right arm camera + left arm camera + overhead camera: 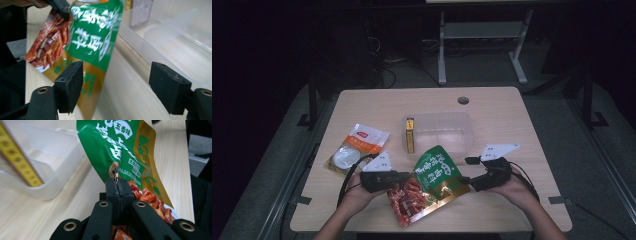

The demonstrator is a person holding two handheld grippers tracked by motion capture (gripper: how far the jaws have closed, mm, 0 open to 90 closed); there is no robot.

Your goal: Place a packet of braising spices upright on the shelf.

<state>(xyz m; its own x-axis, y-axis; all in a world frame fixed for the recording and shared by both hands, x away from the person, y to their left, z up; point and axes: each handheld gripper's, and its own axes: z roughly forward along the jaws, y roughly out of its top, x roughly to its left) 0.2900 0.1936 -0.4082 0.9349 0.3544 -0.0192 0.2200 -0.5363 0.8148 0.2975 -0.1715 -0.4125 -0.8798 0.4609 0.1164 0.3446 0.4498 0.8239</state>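
Left gripper clamping green snack bag — right gripper agape

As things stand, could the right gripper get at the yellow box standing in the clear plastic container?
Probably yes: the right gripper is open and empty, the clear plastic container has no lid; only the green snack bag leans between it and the yellow box.

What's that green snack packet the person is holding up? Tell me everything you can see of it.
The green snack packet is a glossy foil-like pouch, green with white characters, a gold band, and a picture of reddish meat pieces at one end. It is tilted up off the table, beside the clear plastic box. The left gripper is shut on its edge; the right gripper is open, one jaw beside it.
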